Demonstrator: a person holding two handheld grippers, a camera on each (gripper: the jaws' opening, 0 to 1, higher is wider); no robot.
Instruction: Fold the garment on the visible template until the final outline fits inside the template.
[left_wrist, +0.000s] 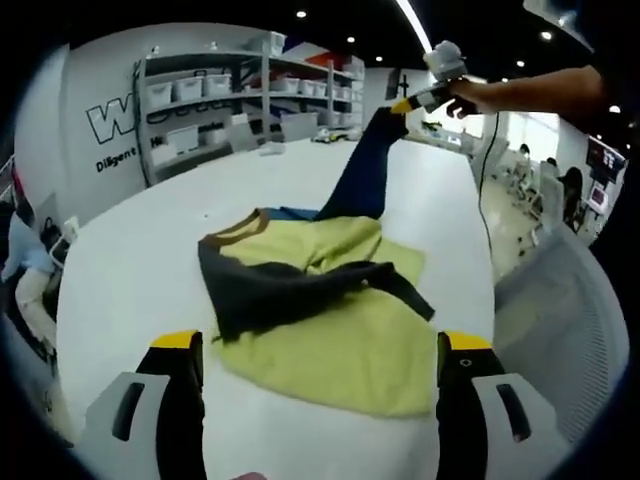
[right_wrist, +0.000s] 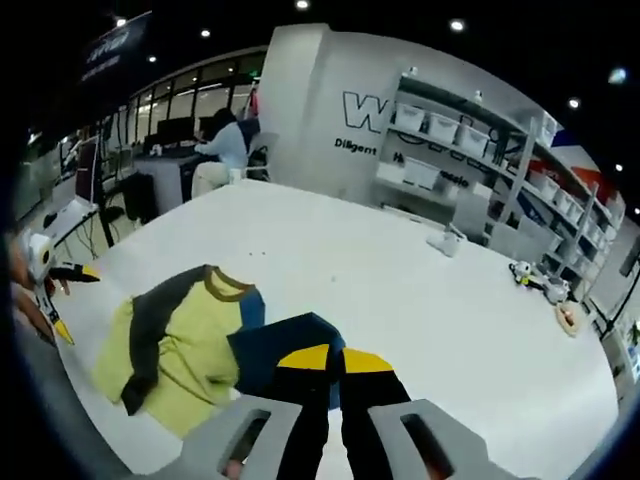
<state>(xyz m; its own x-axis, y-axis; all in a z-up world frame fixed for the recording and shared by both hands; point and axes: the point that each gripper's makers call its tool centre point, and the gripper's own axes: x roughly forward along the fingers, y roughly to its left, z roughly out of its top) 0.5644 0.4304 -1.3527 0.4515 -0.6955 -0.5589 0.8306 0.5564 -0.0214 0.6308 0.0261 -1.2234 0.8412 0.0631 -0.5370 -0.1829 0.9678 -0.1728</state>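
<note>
A yellow-green garment (left_wrist: 340, 310) with a brown collar lies crumpled on the white table (left_wrist: 130, 270). A dark grey sleeve (left_wrist: 290, 285) is folded across its front. Its blue sleeve (left_wrist: 365, 165) is pulled up and away, and my right gripper (left_wrist: 412, 100), held in a hand, is shut on its end. In the right gripper view the jaws (right_wrist: 335, 358) pinch the blue sleeve (right_wrist: 275, 350), with the garment (right_wrist: 185, 345) below left. My left gripper (left_wrist: 320, 342) hovers open just short of the garment's near hem, and appears again (right_wrist: 75, 300) at the table's edge.
Shelves with white bins (left_wrist: 240, 90) stand past the table's far end beside a lettered wall. A grey mesh chair back (left_wrist: 565, 300) is close on the right. Small items (right_wrist: 445, 240) lie on the far table. A person sits at a desk (right_wrist: 225, 140).
</note>
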